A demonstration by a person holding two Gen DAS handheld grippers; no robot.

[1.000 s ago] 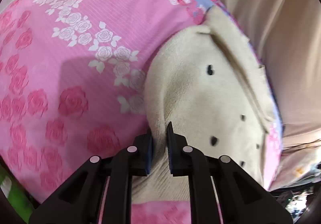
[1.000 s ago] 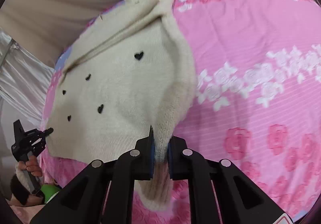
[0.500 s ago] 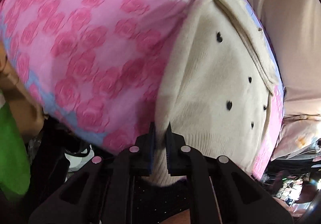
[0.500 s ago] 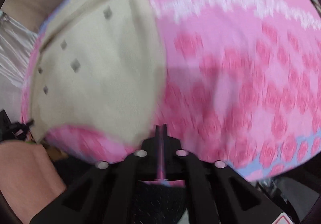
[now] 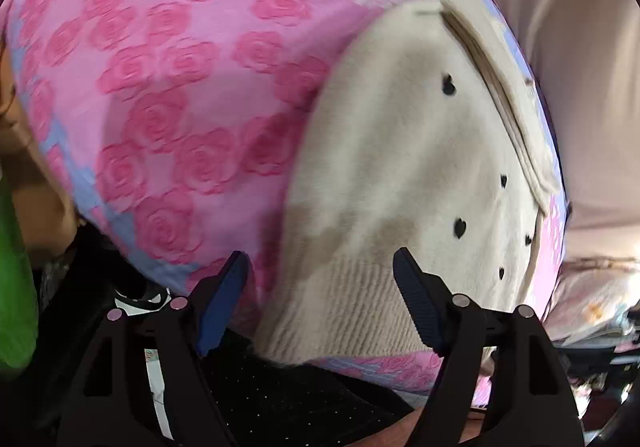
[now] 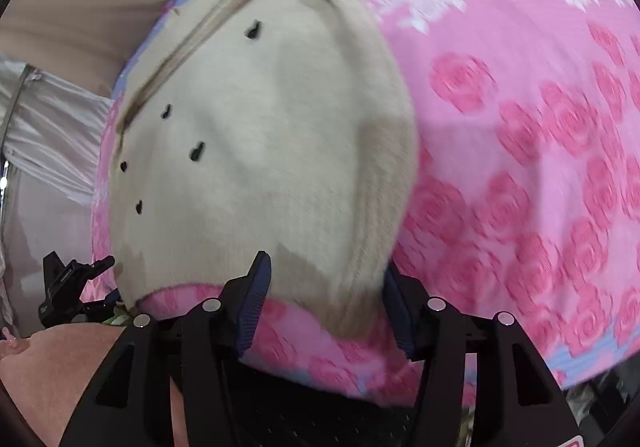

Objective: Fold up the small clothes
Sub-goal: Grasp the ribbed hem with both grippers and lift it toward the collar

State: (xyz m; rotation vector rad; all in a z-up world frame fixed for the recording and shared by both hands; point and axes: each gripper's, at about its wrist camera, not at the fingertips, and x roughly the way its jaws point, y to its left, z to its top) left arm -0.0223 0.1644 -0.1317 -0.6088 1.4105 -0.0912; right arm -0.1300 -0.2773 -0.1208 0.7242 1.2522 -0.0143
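Left wrist view: the left gripper [image 5: 320, 279], pinched shut on the sweater [image 5: 404, 183] earlier, now has fingers wide apart, holding nothing, the ribbed hem between them at 6 o'clock. Right wrist view: the right gripper [image 6: 324, 283] has likewise released, fingers spread astride the sweater [image 6: 272, 151] hem on the pink bedsheet [image 6: 520, 127].

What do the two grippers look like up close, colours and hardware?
Both match. The left gripper and the right gripper are matte black plastic frames with triangular cut-outs. Each has four round silver pins across the linkage, and the jaws carry blue ribbed pads. The right one shows a bit of red-and-white label at its lower right edge. No cables visible.
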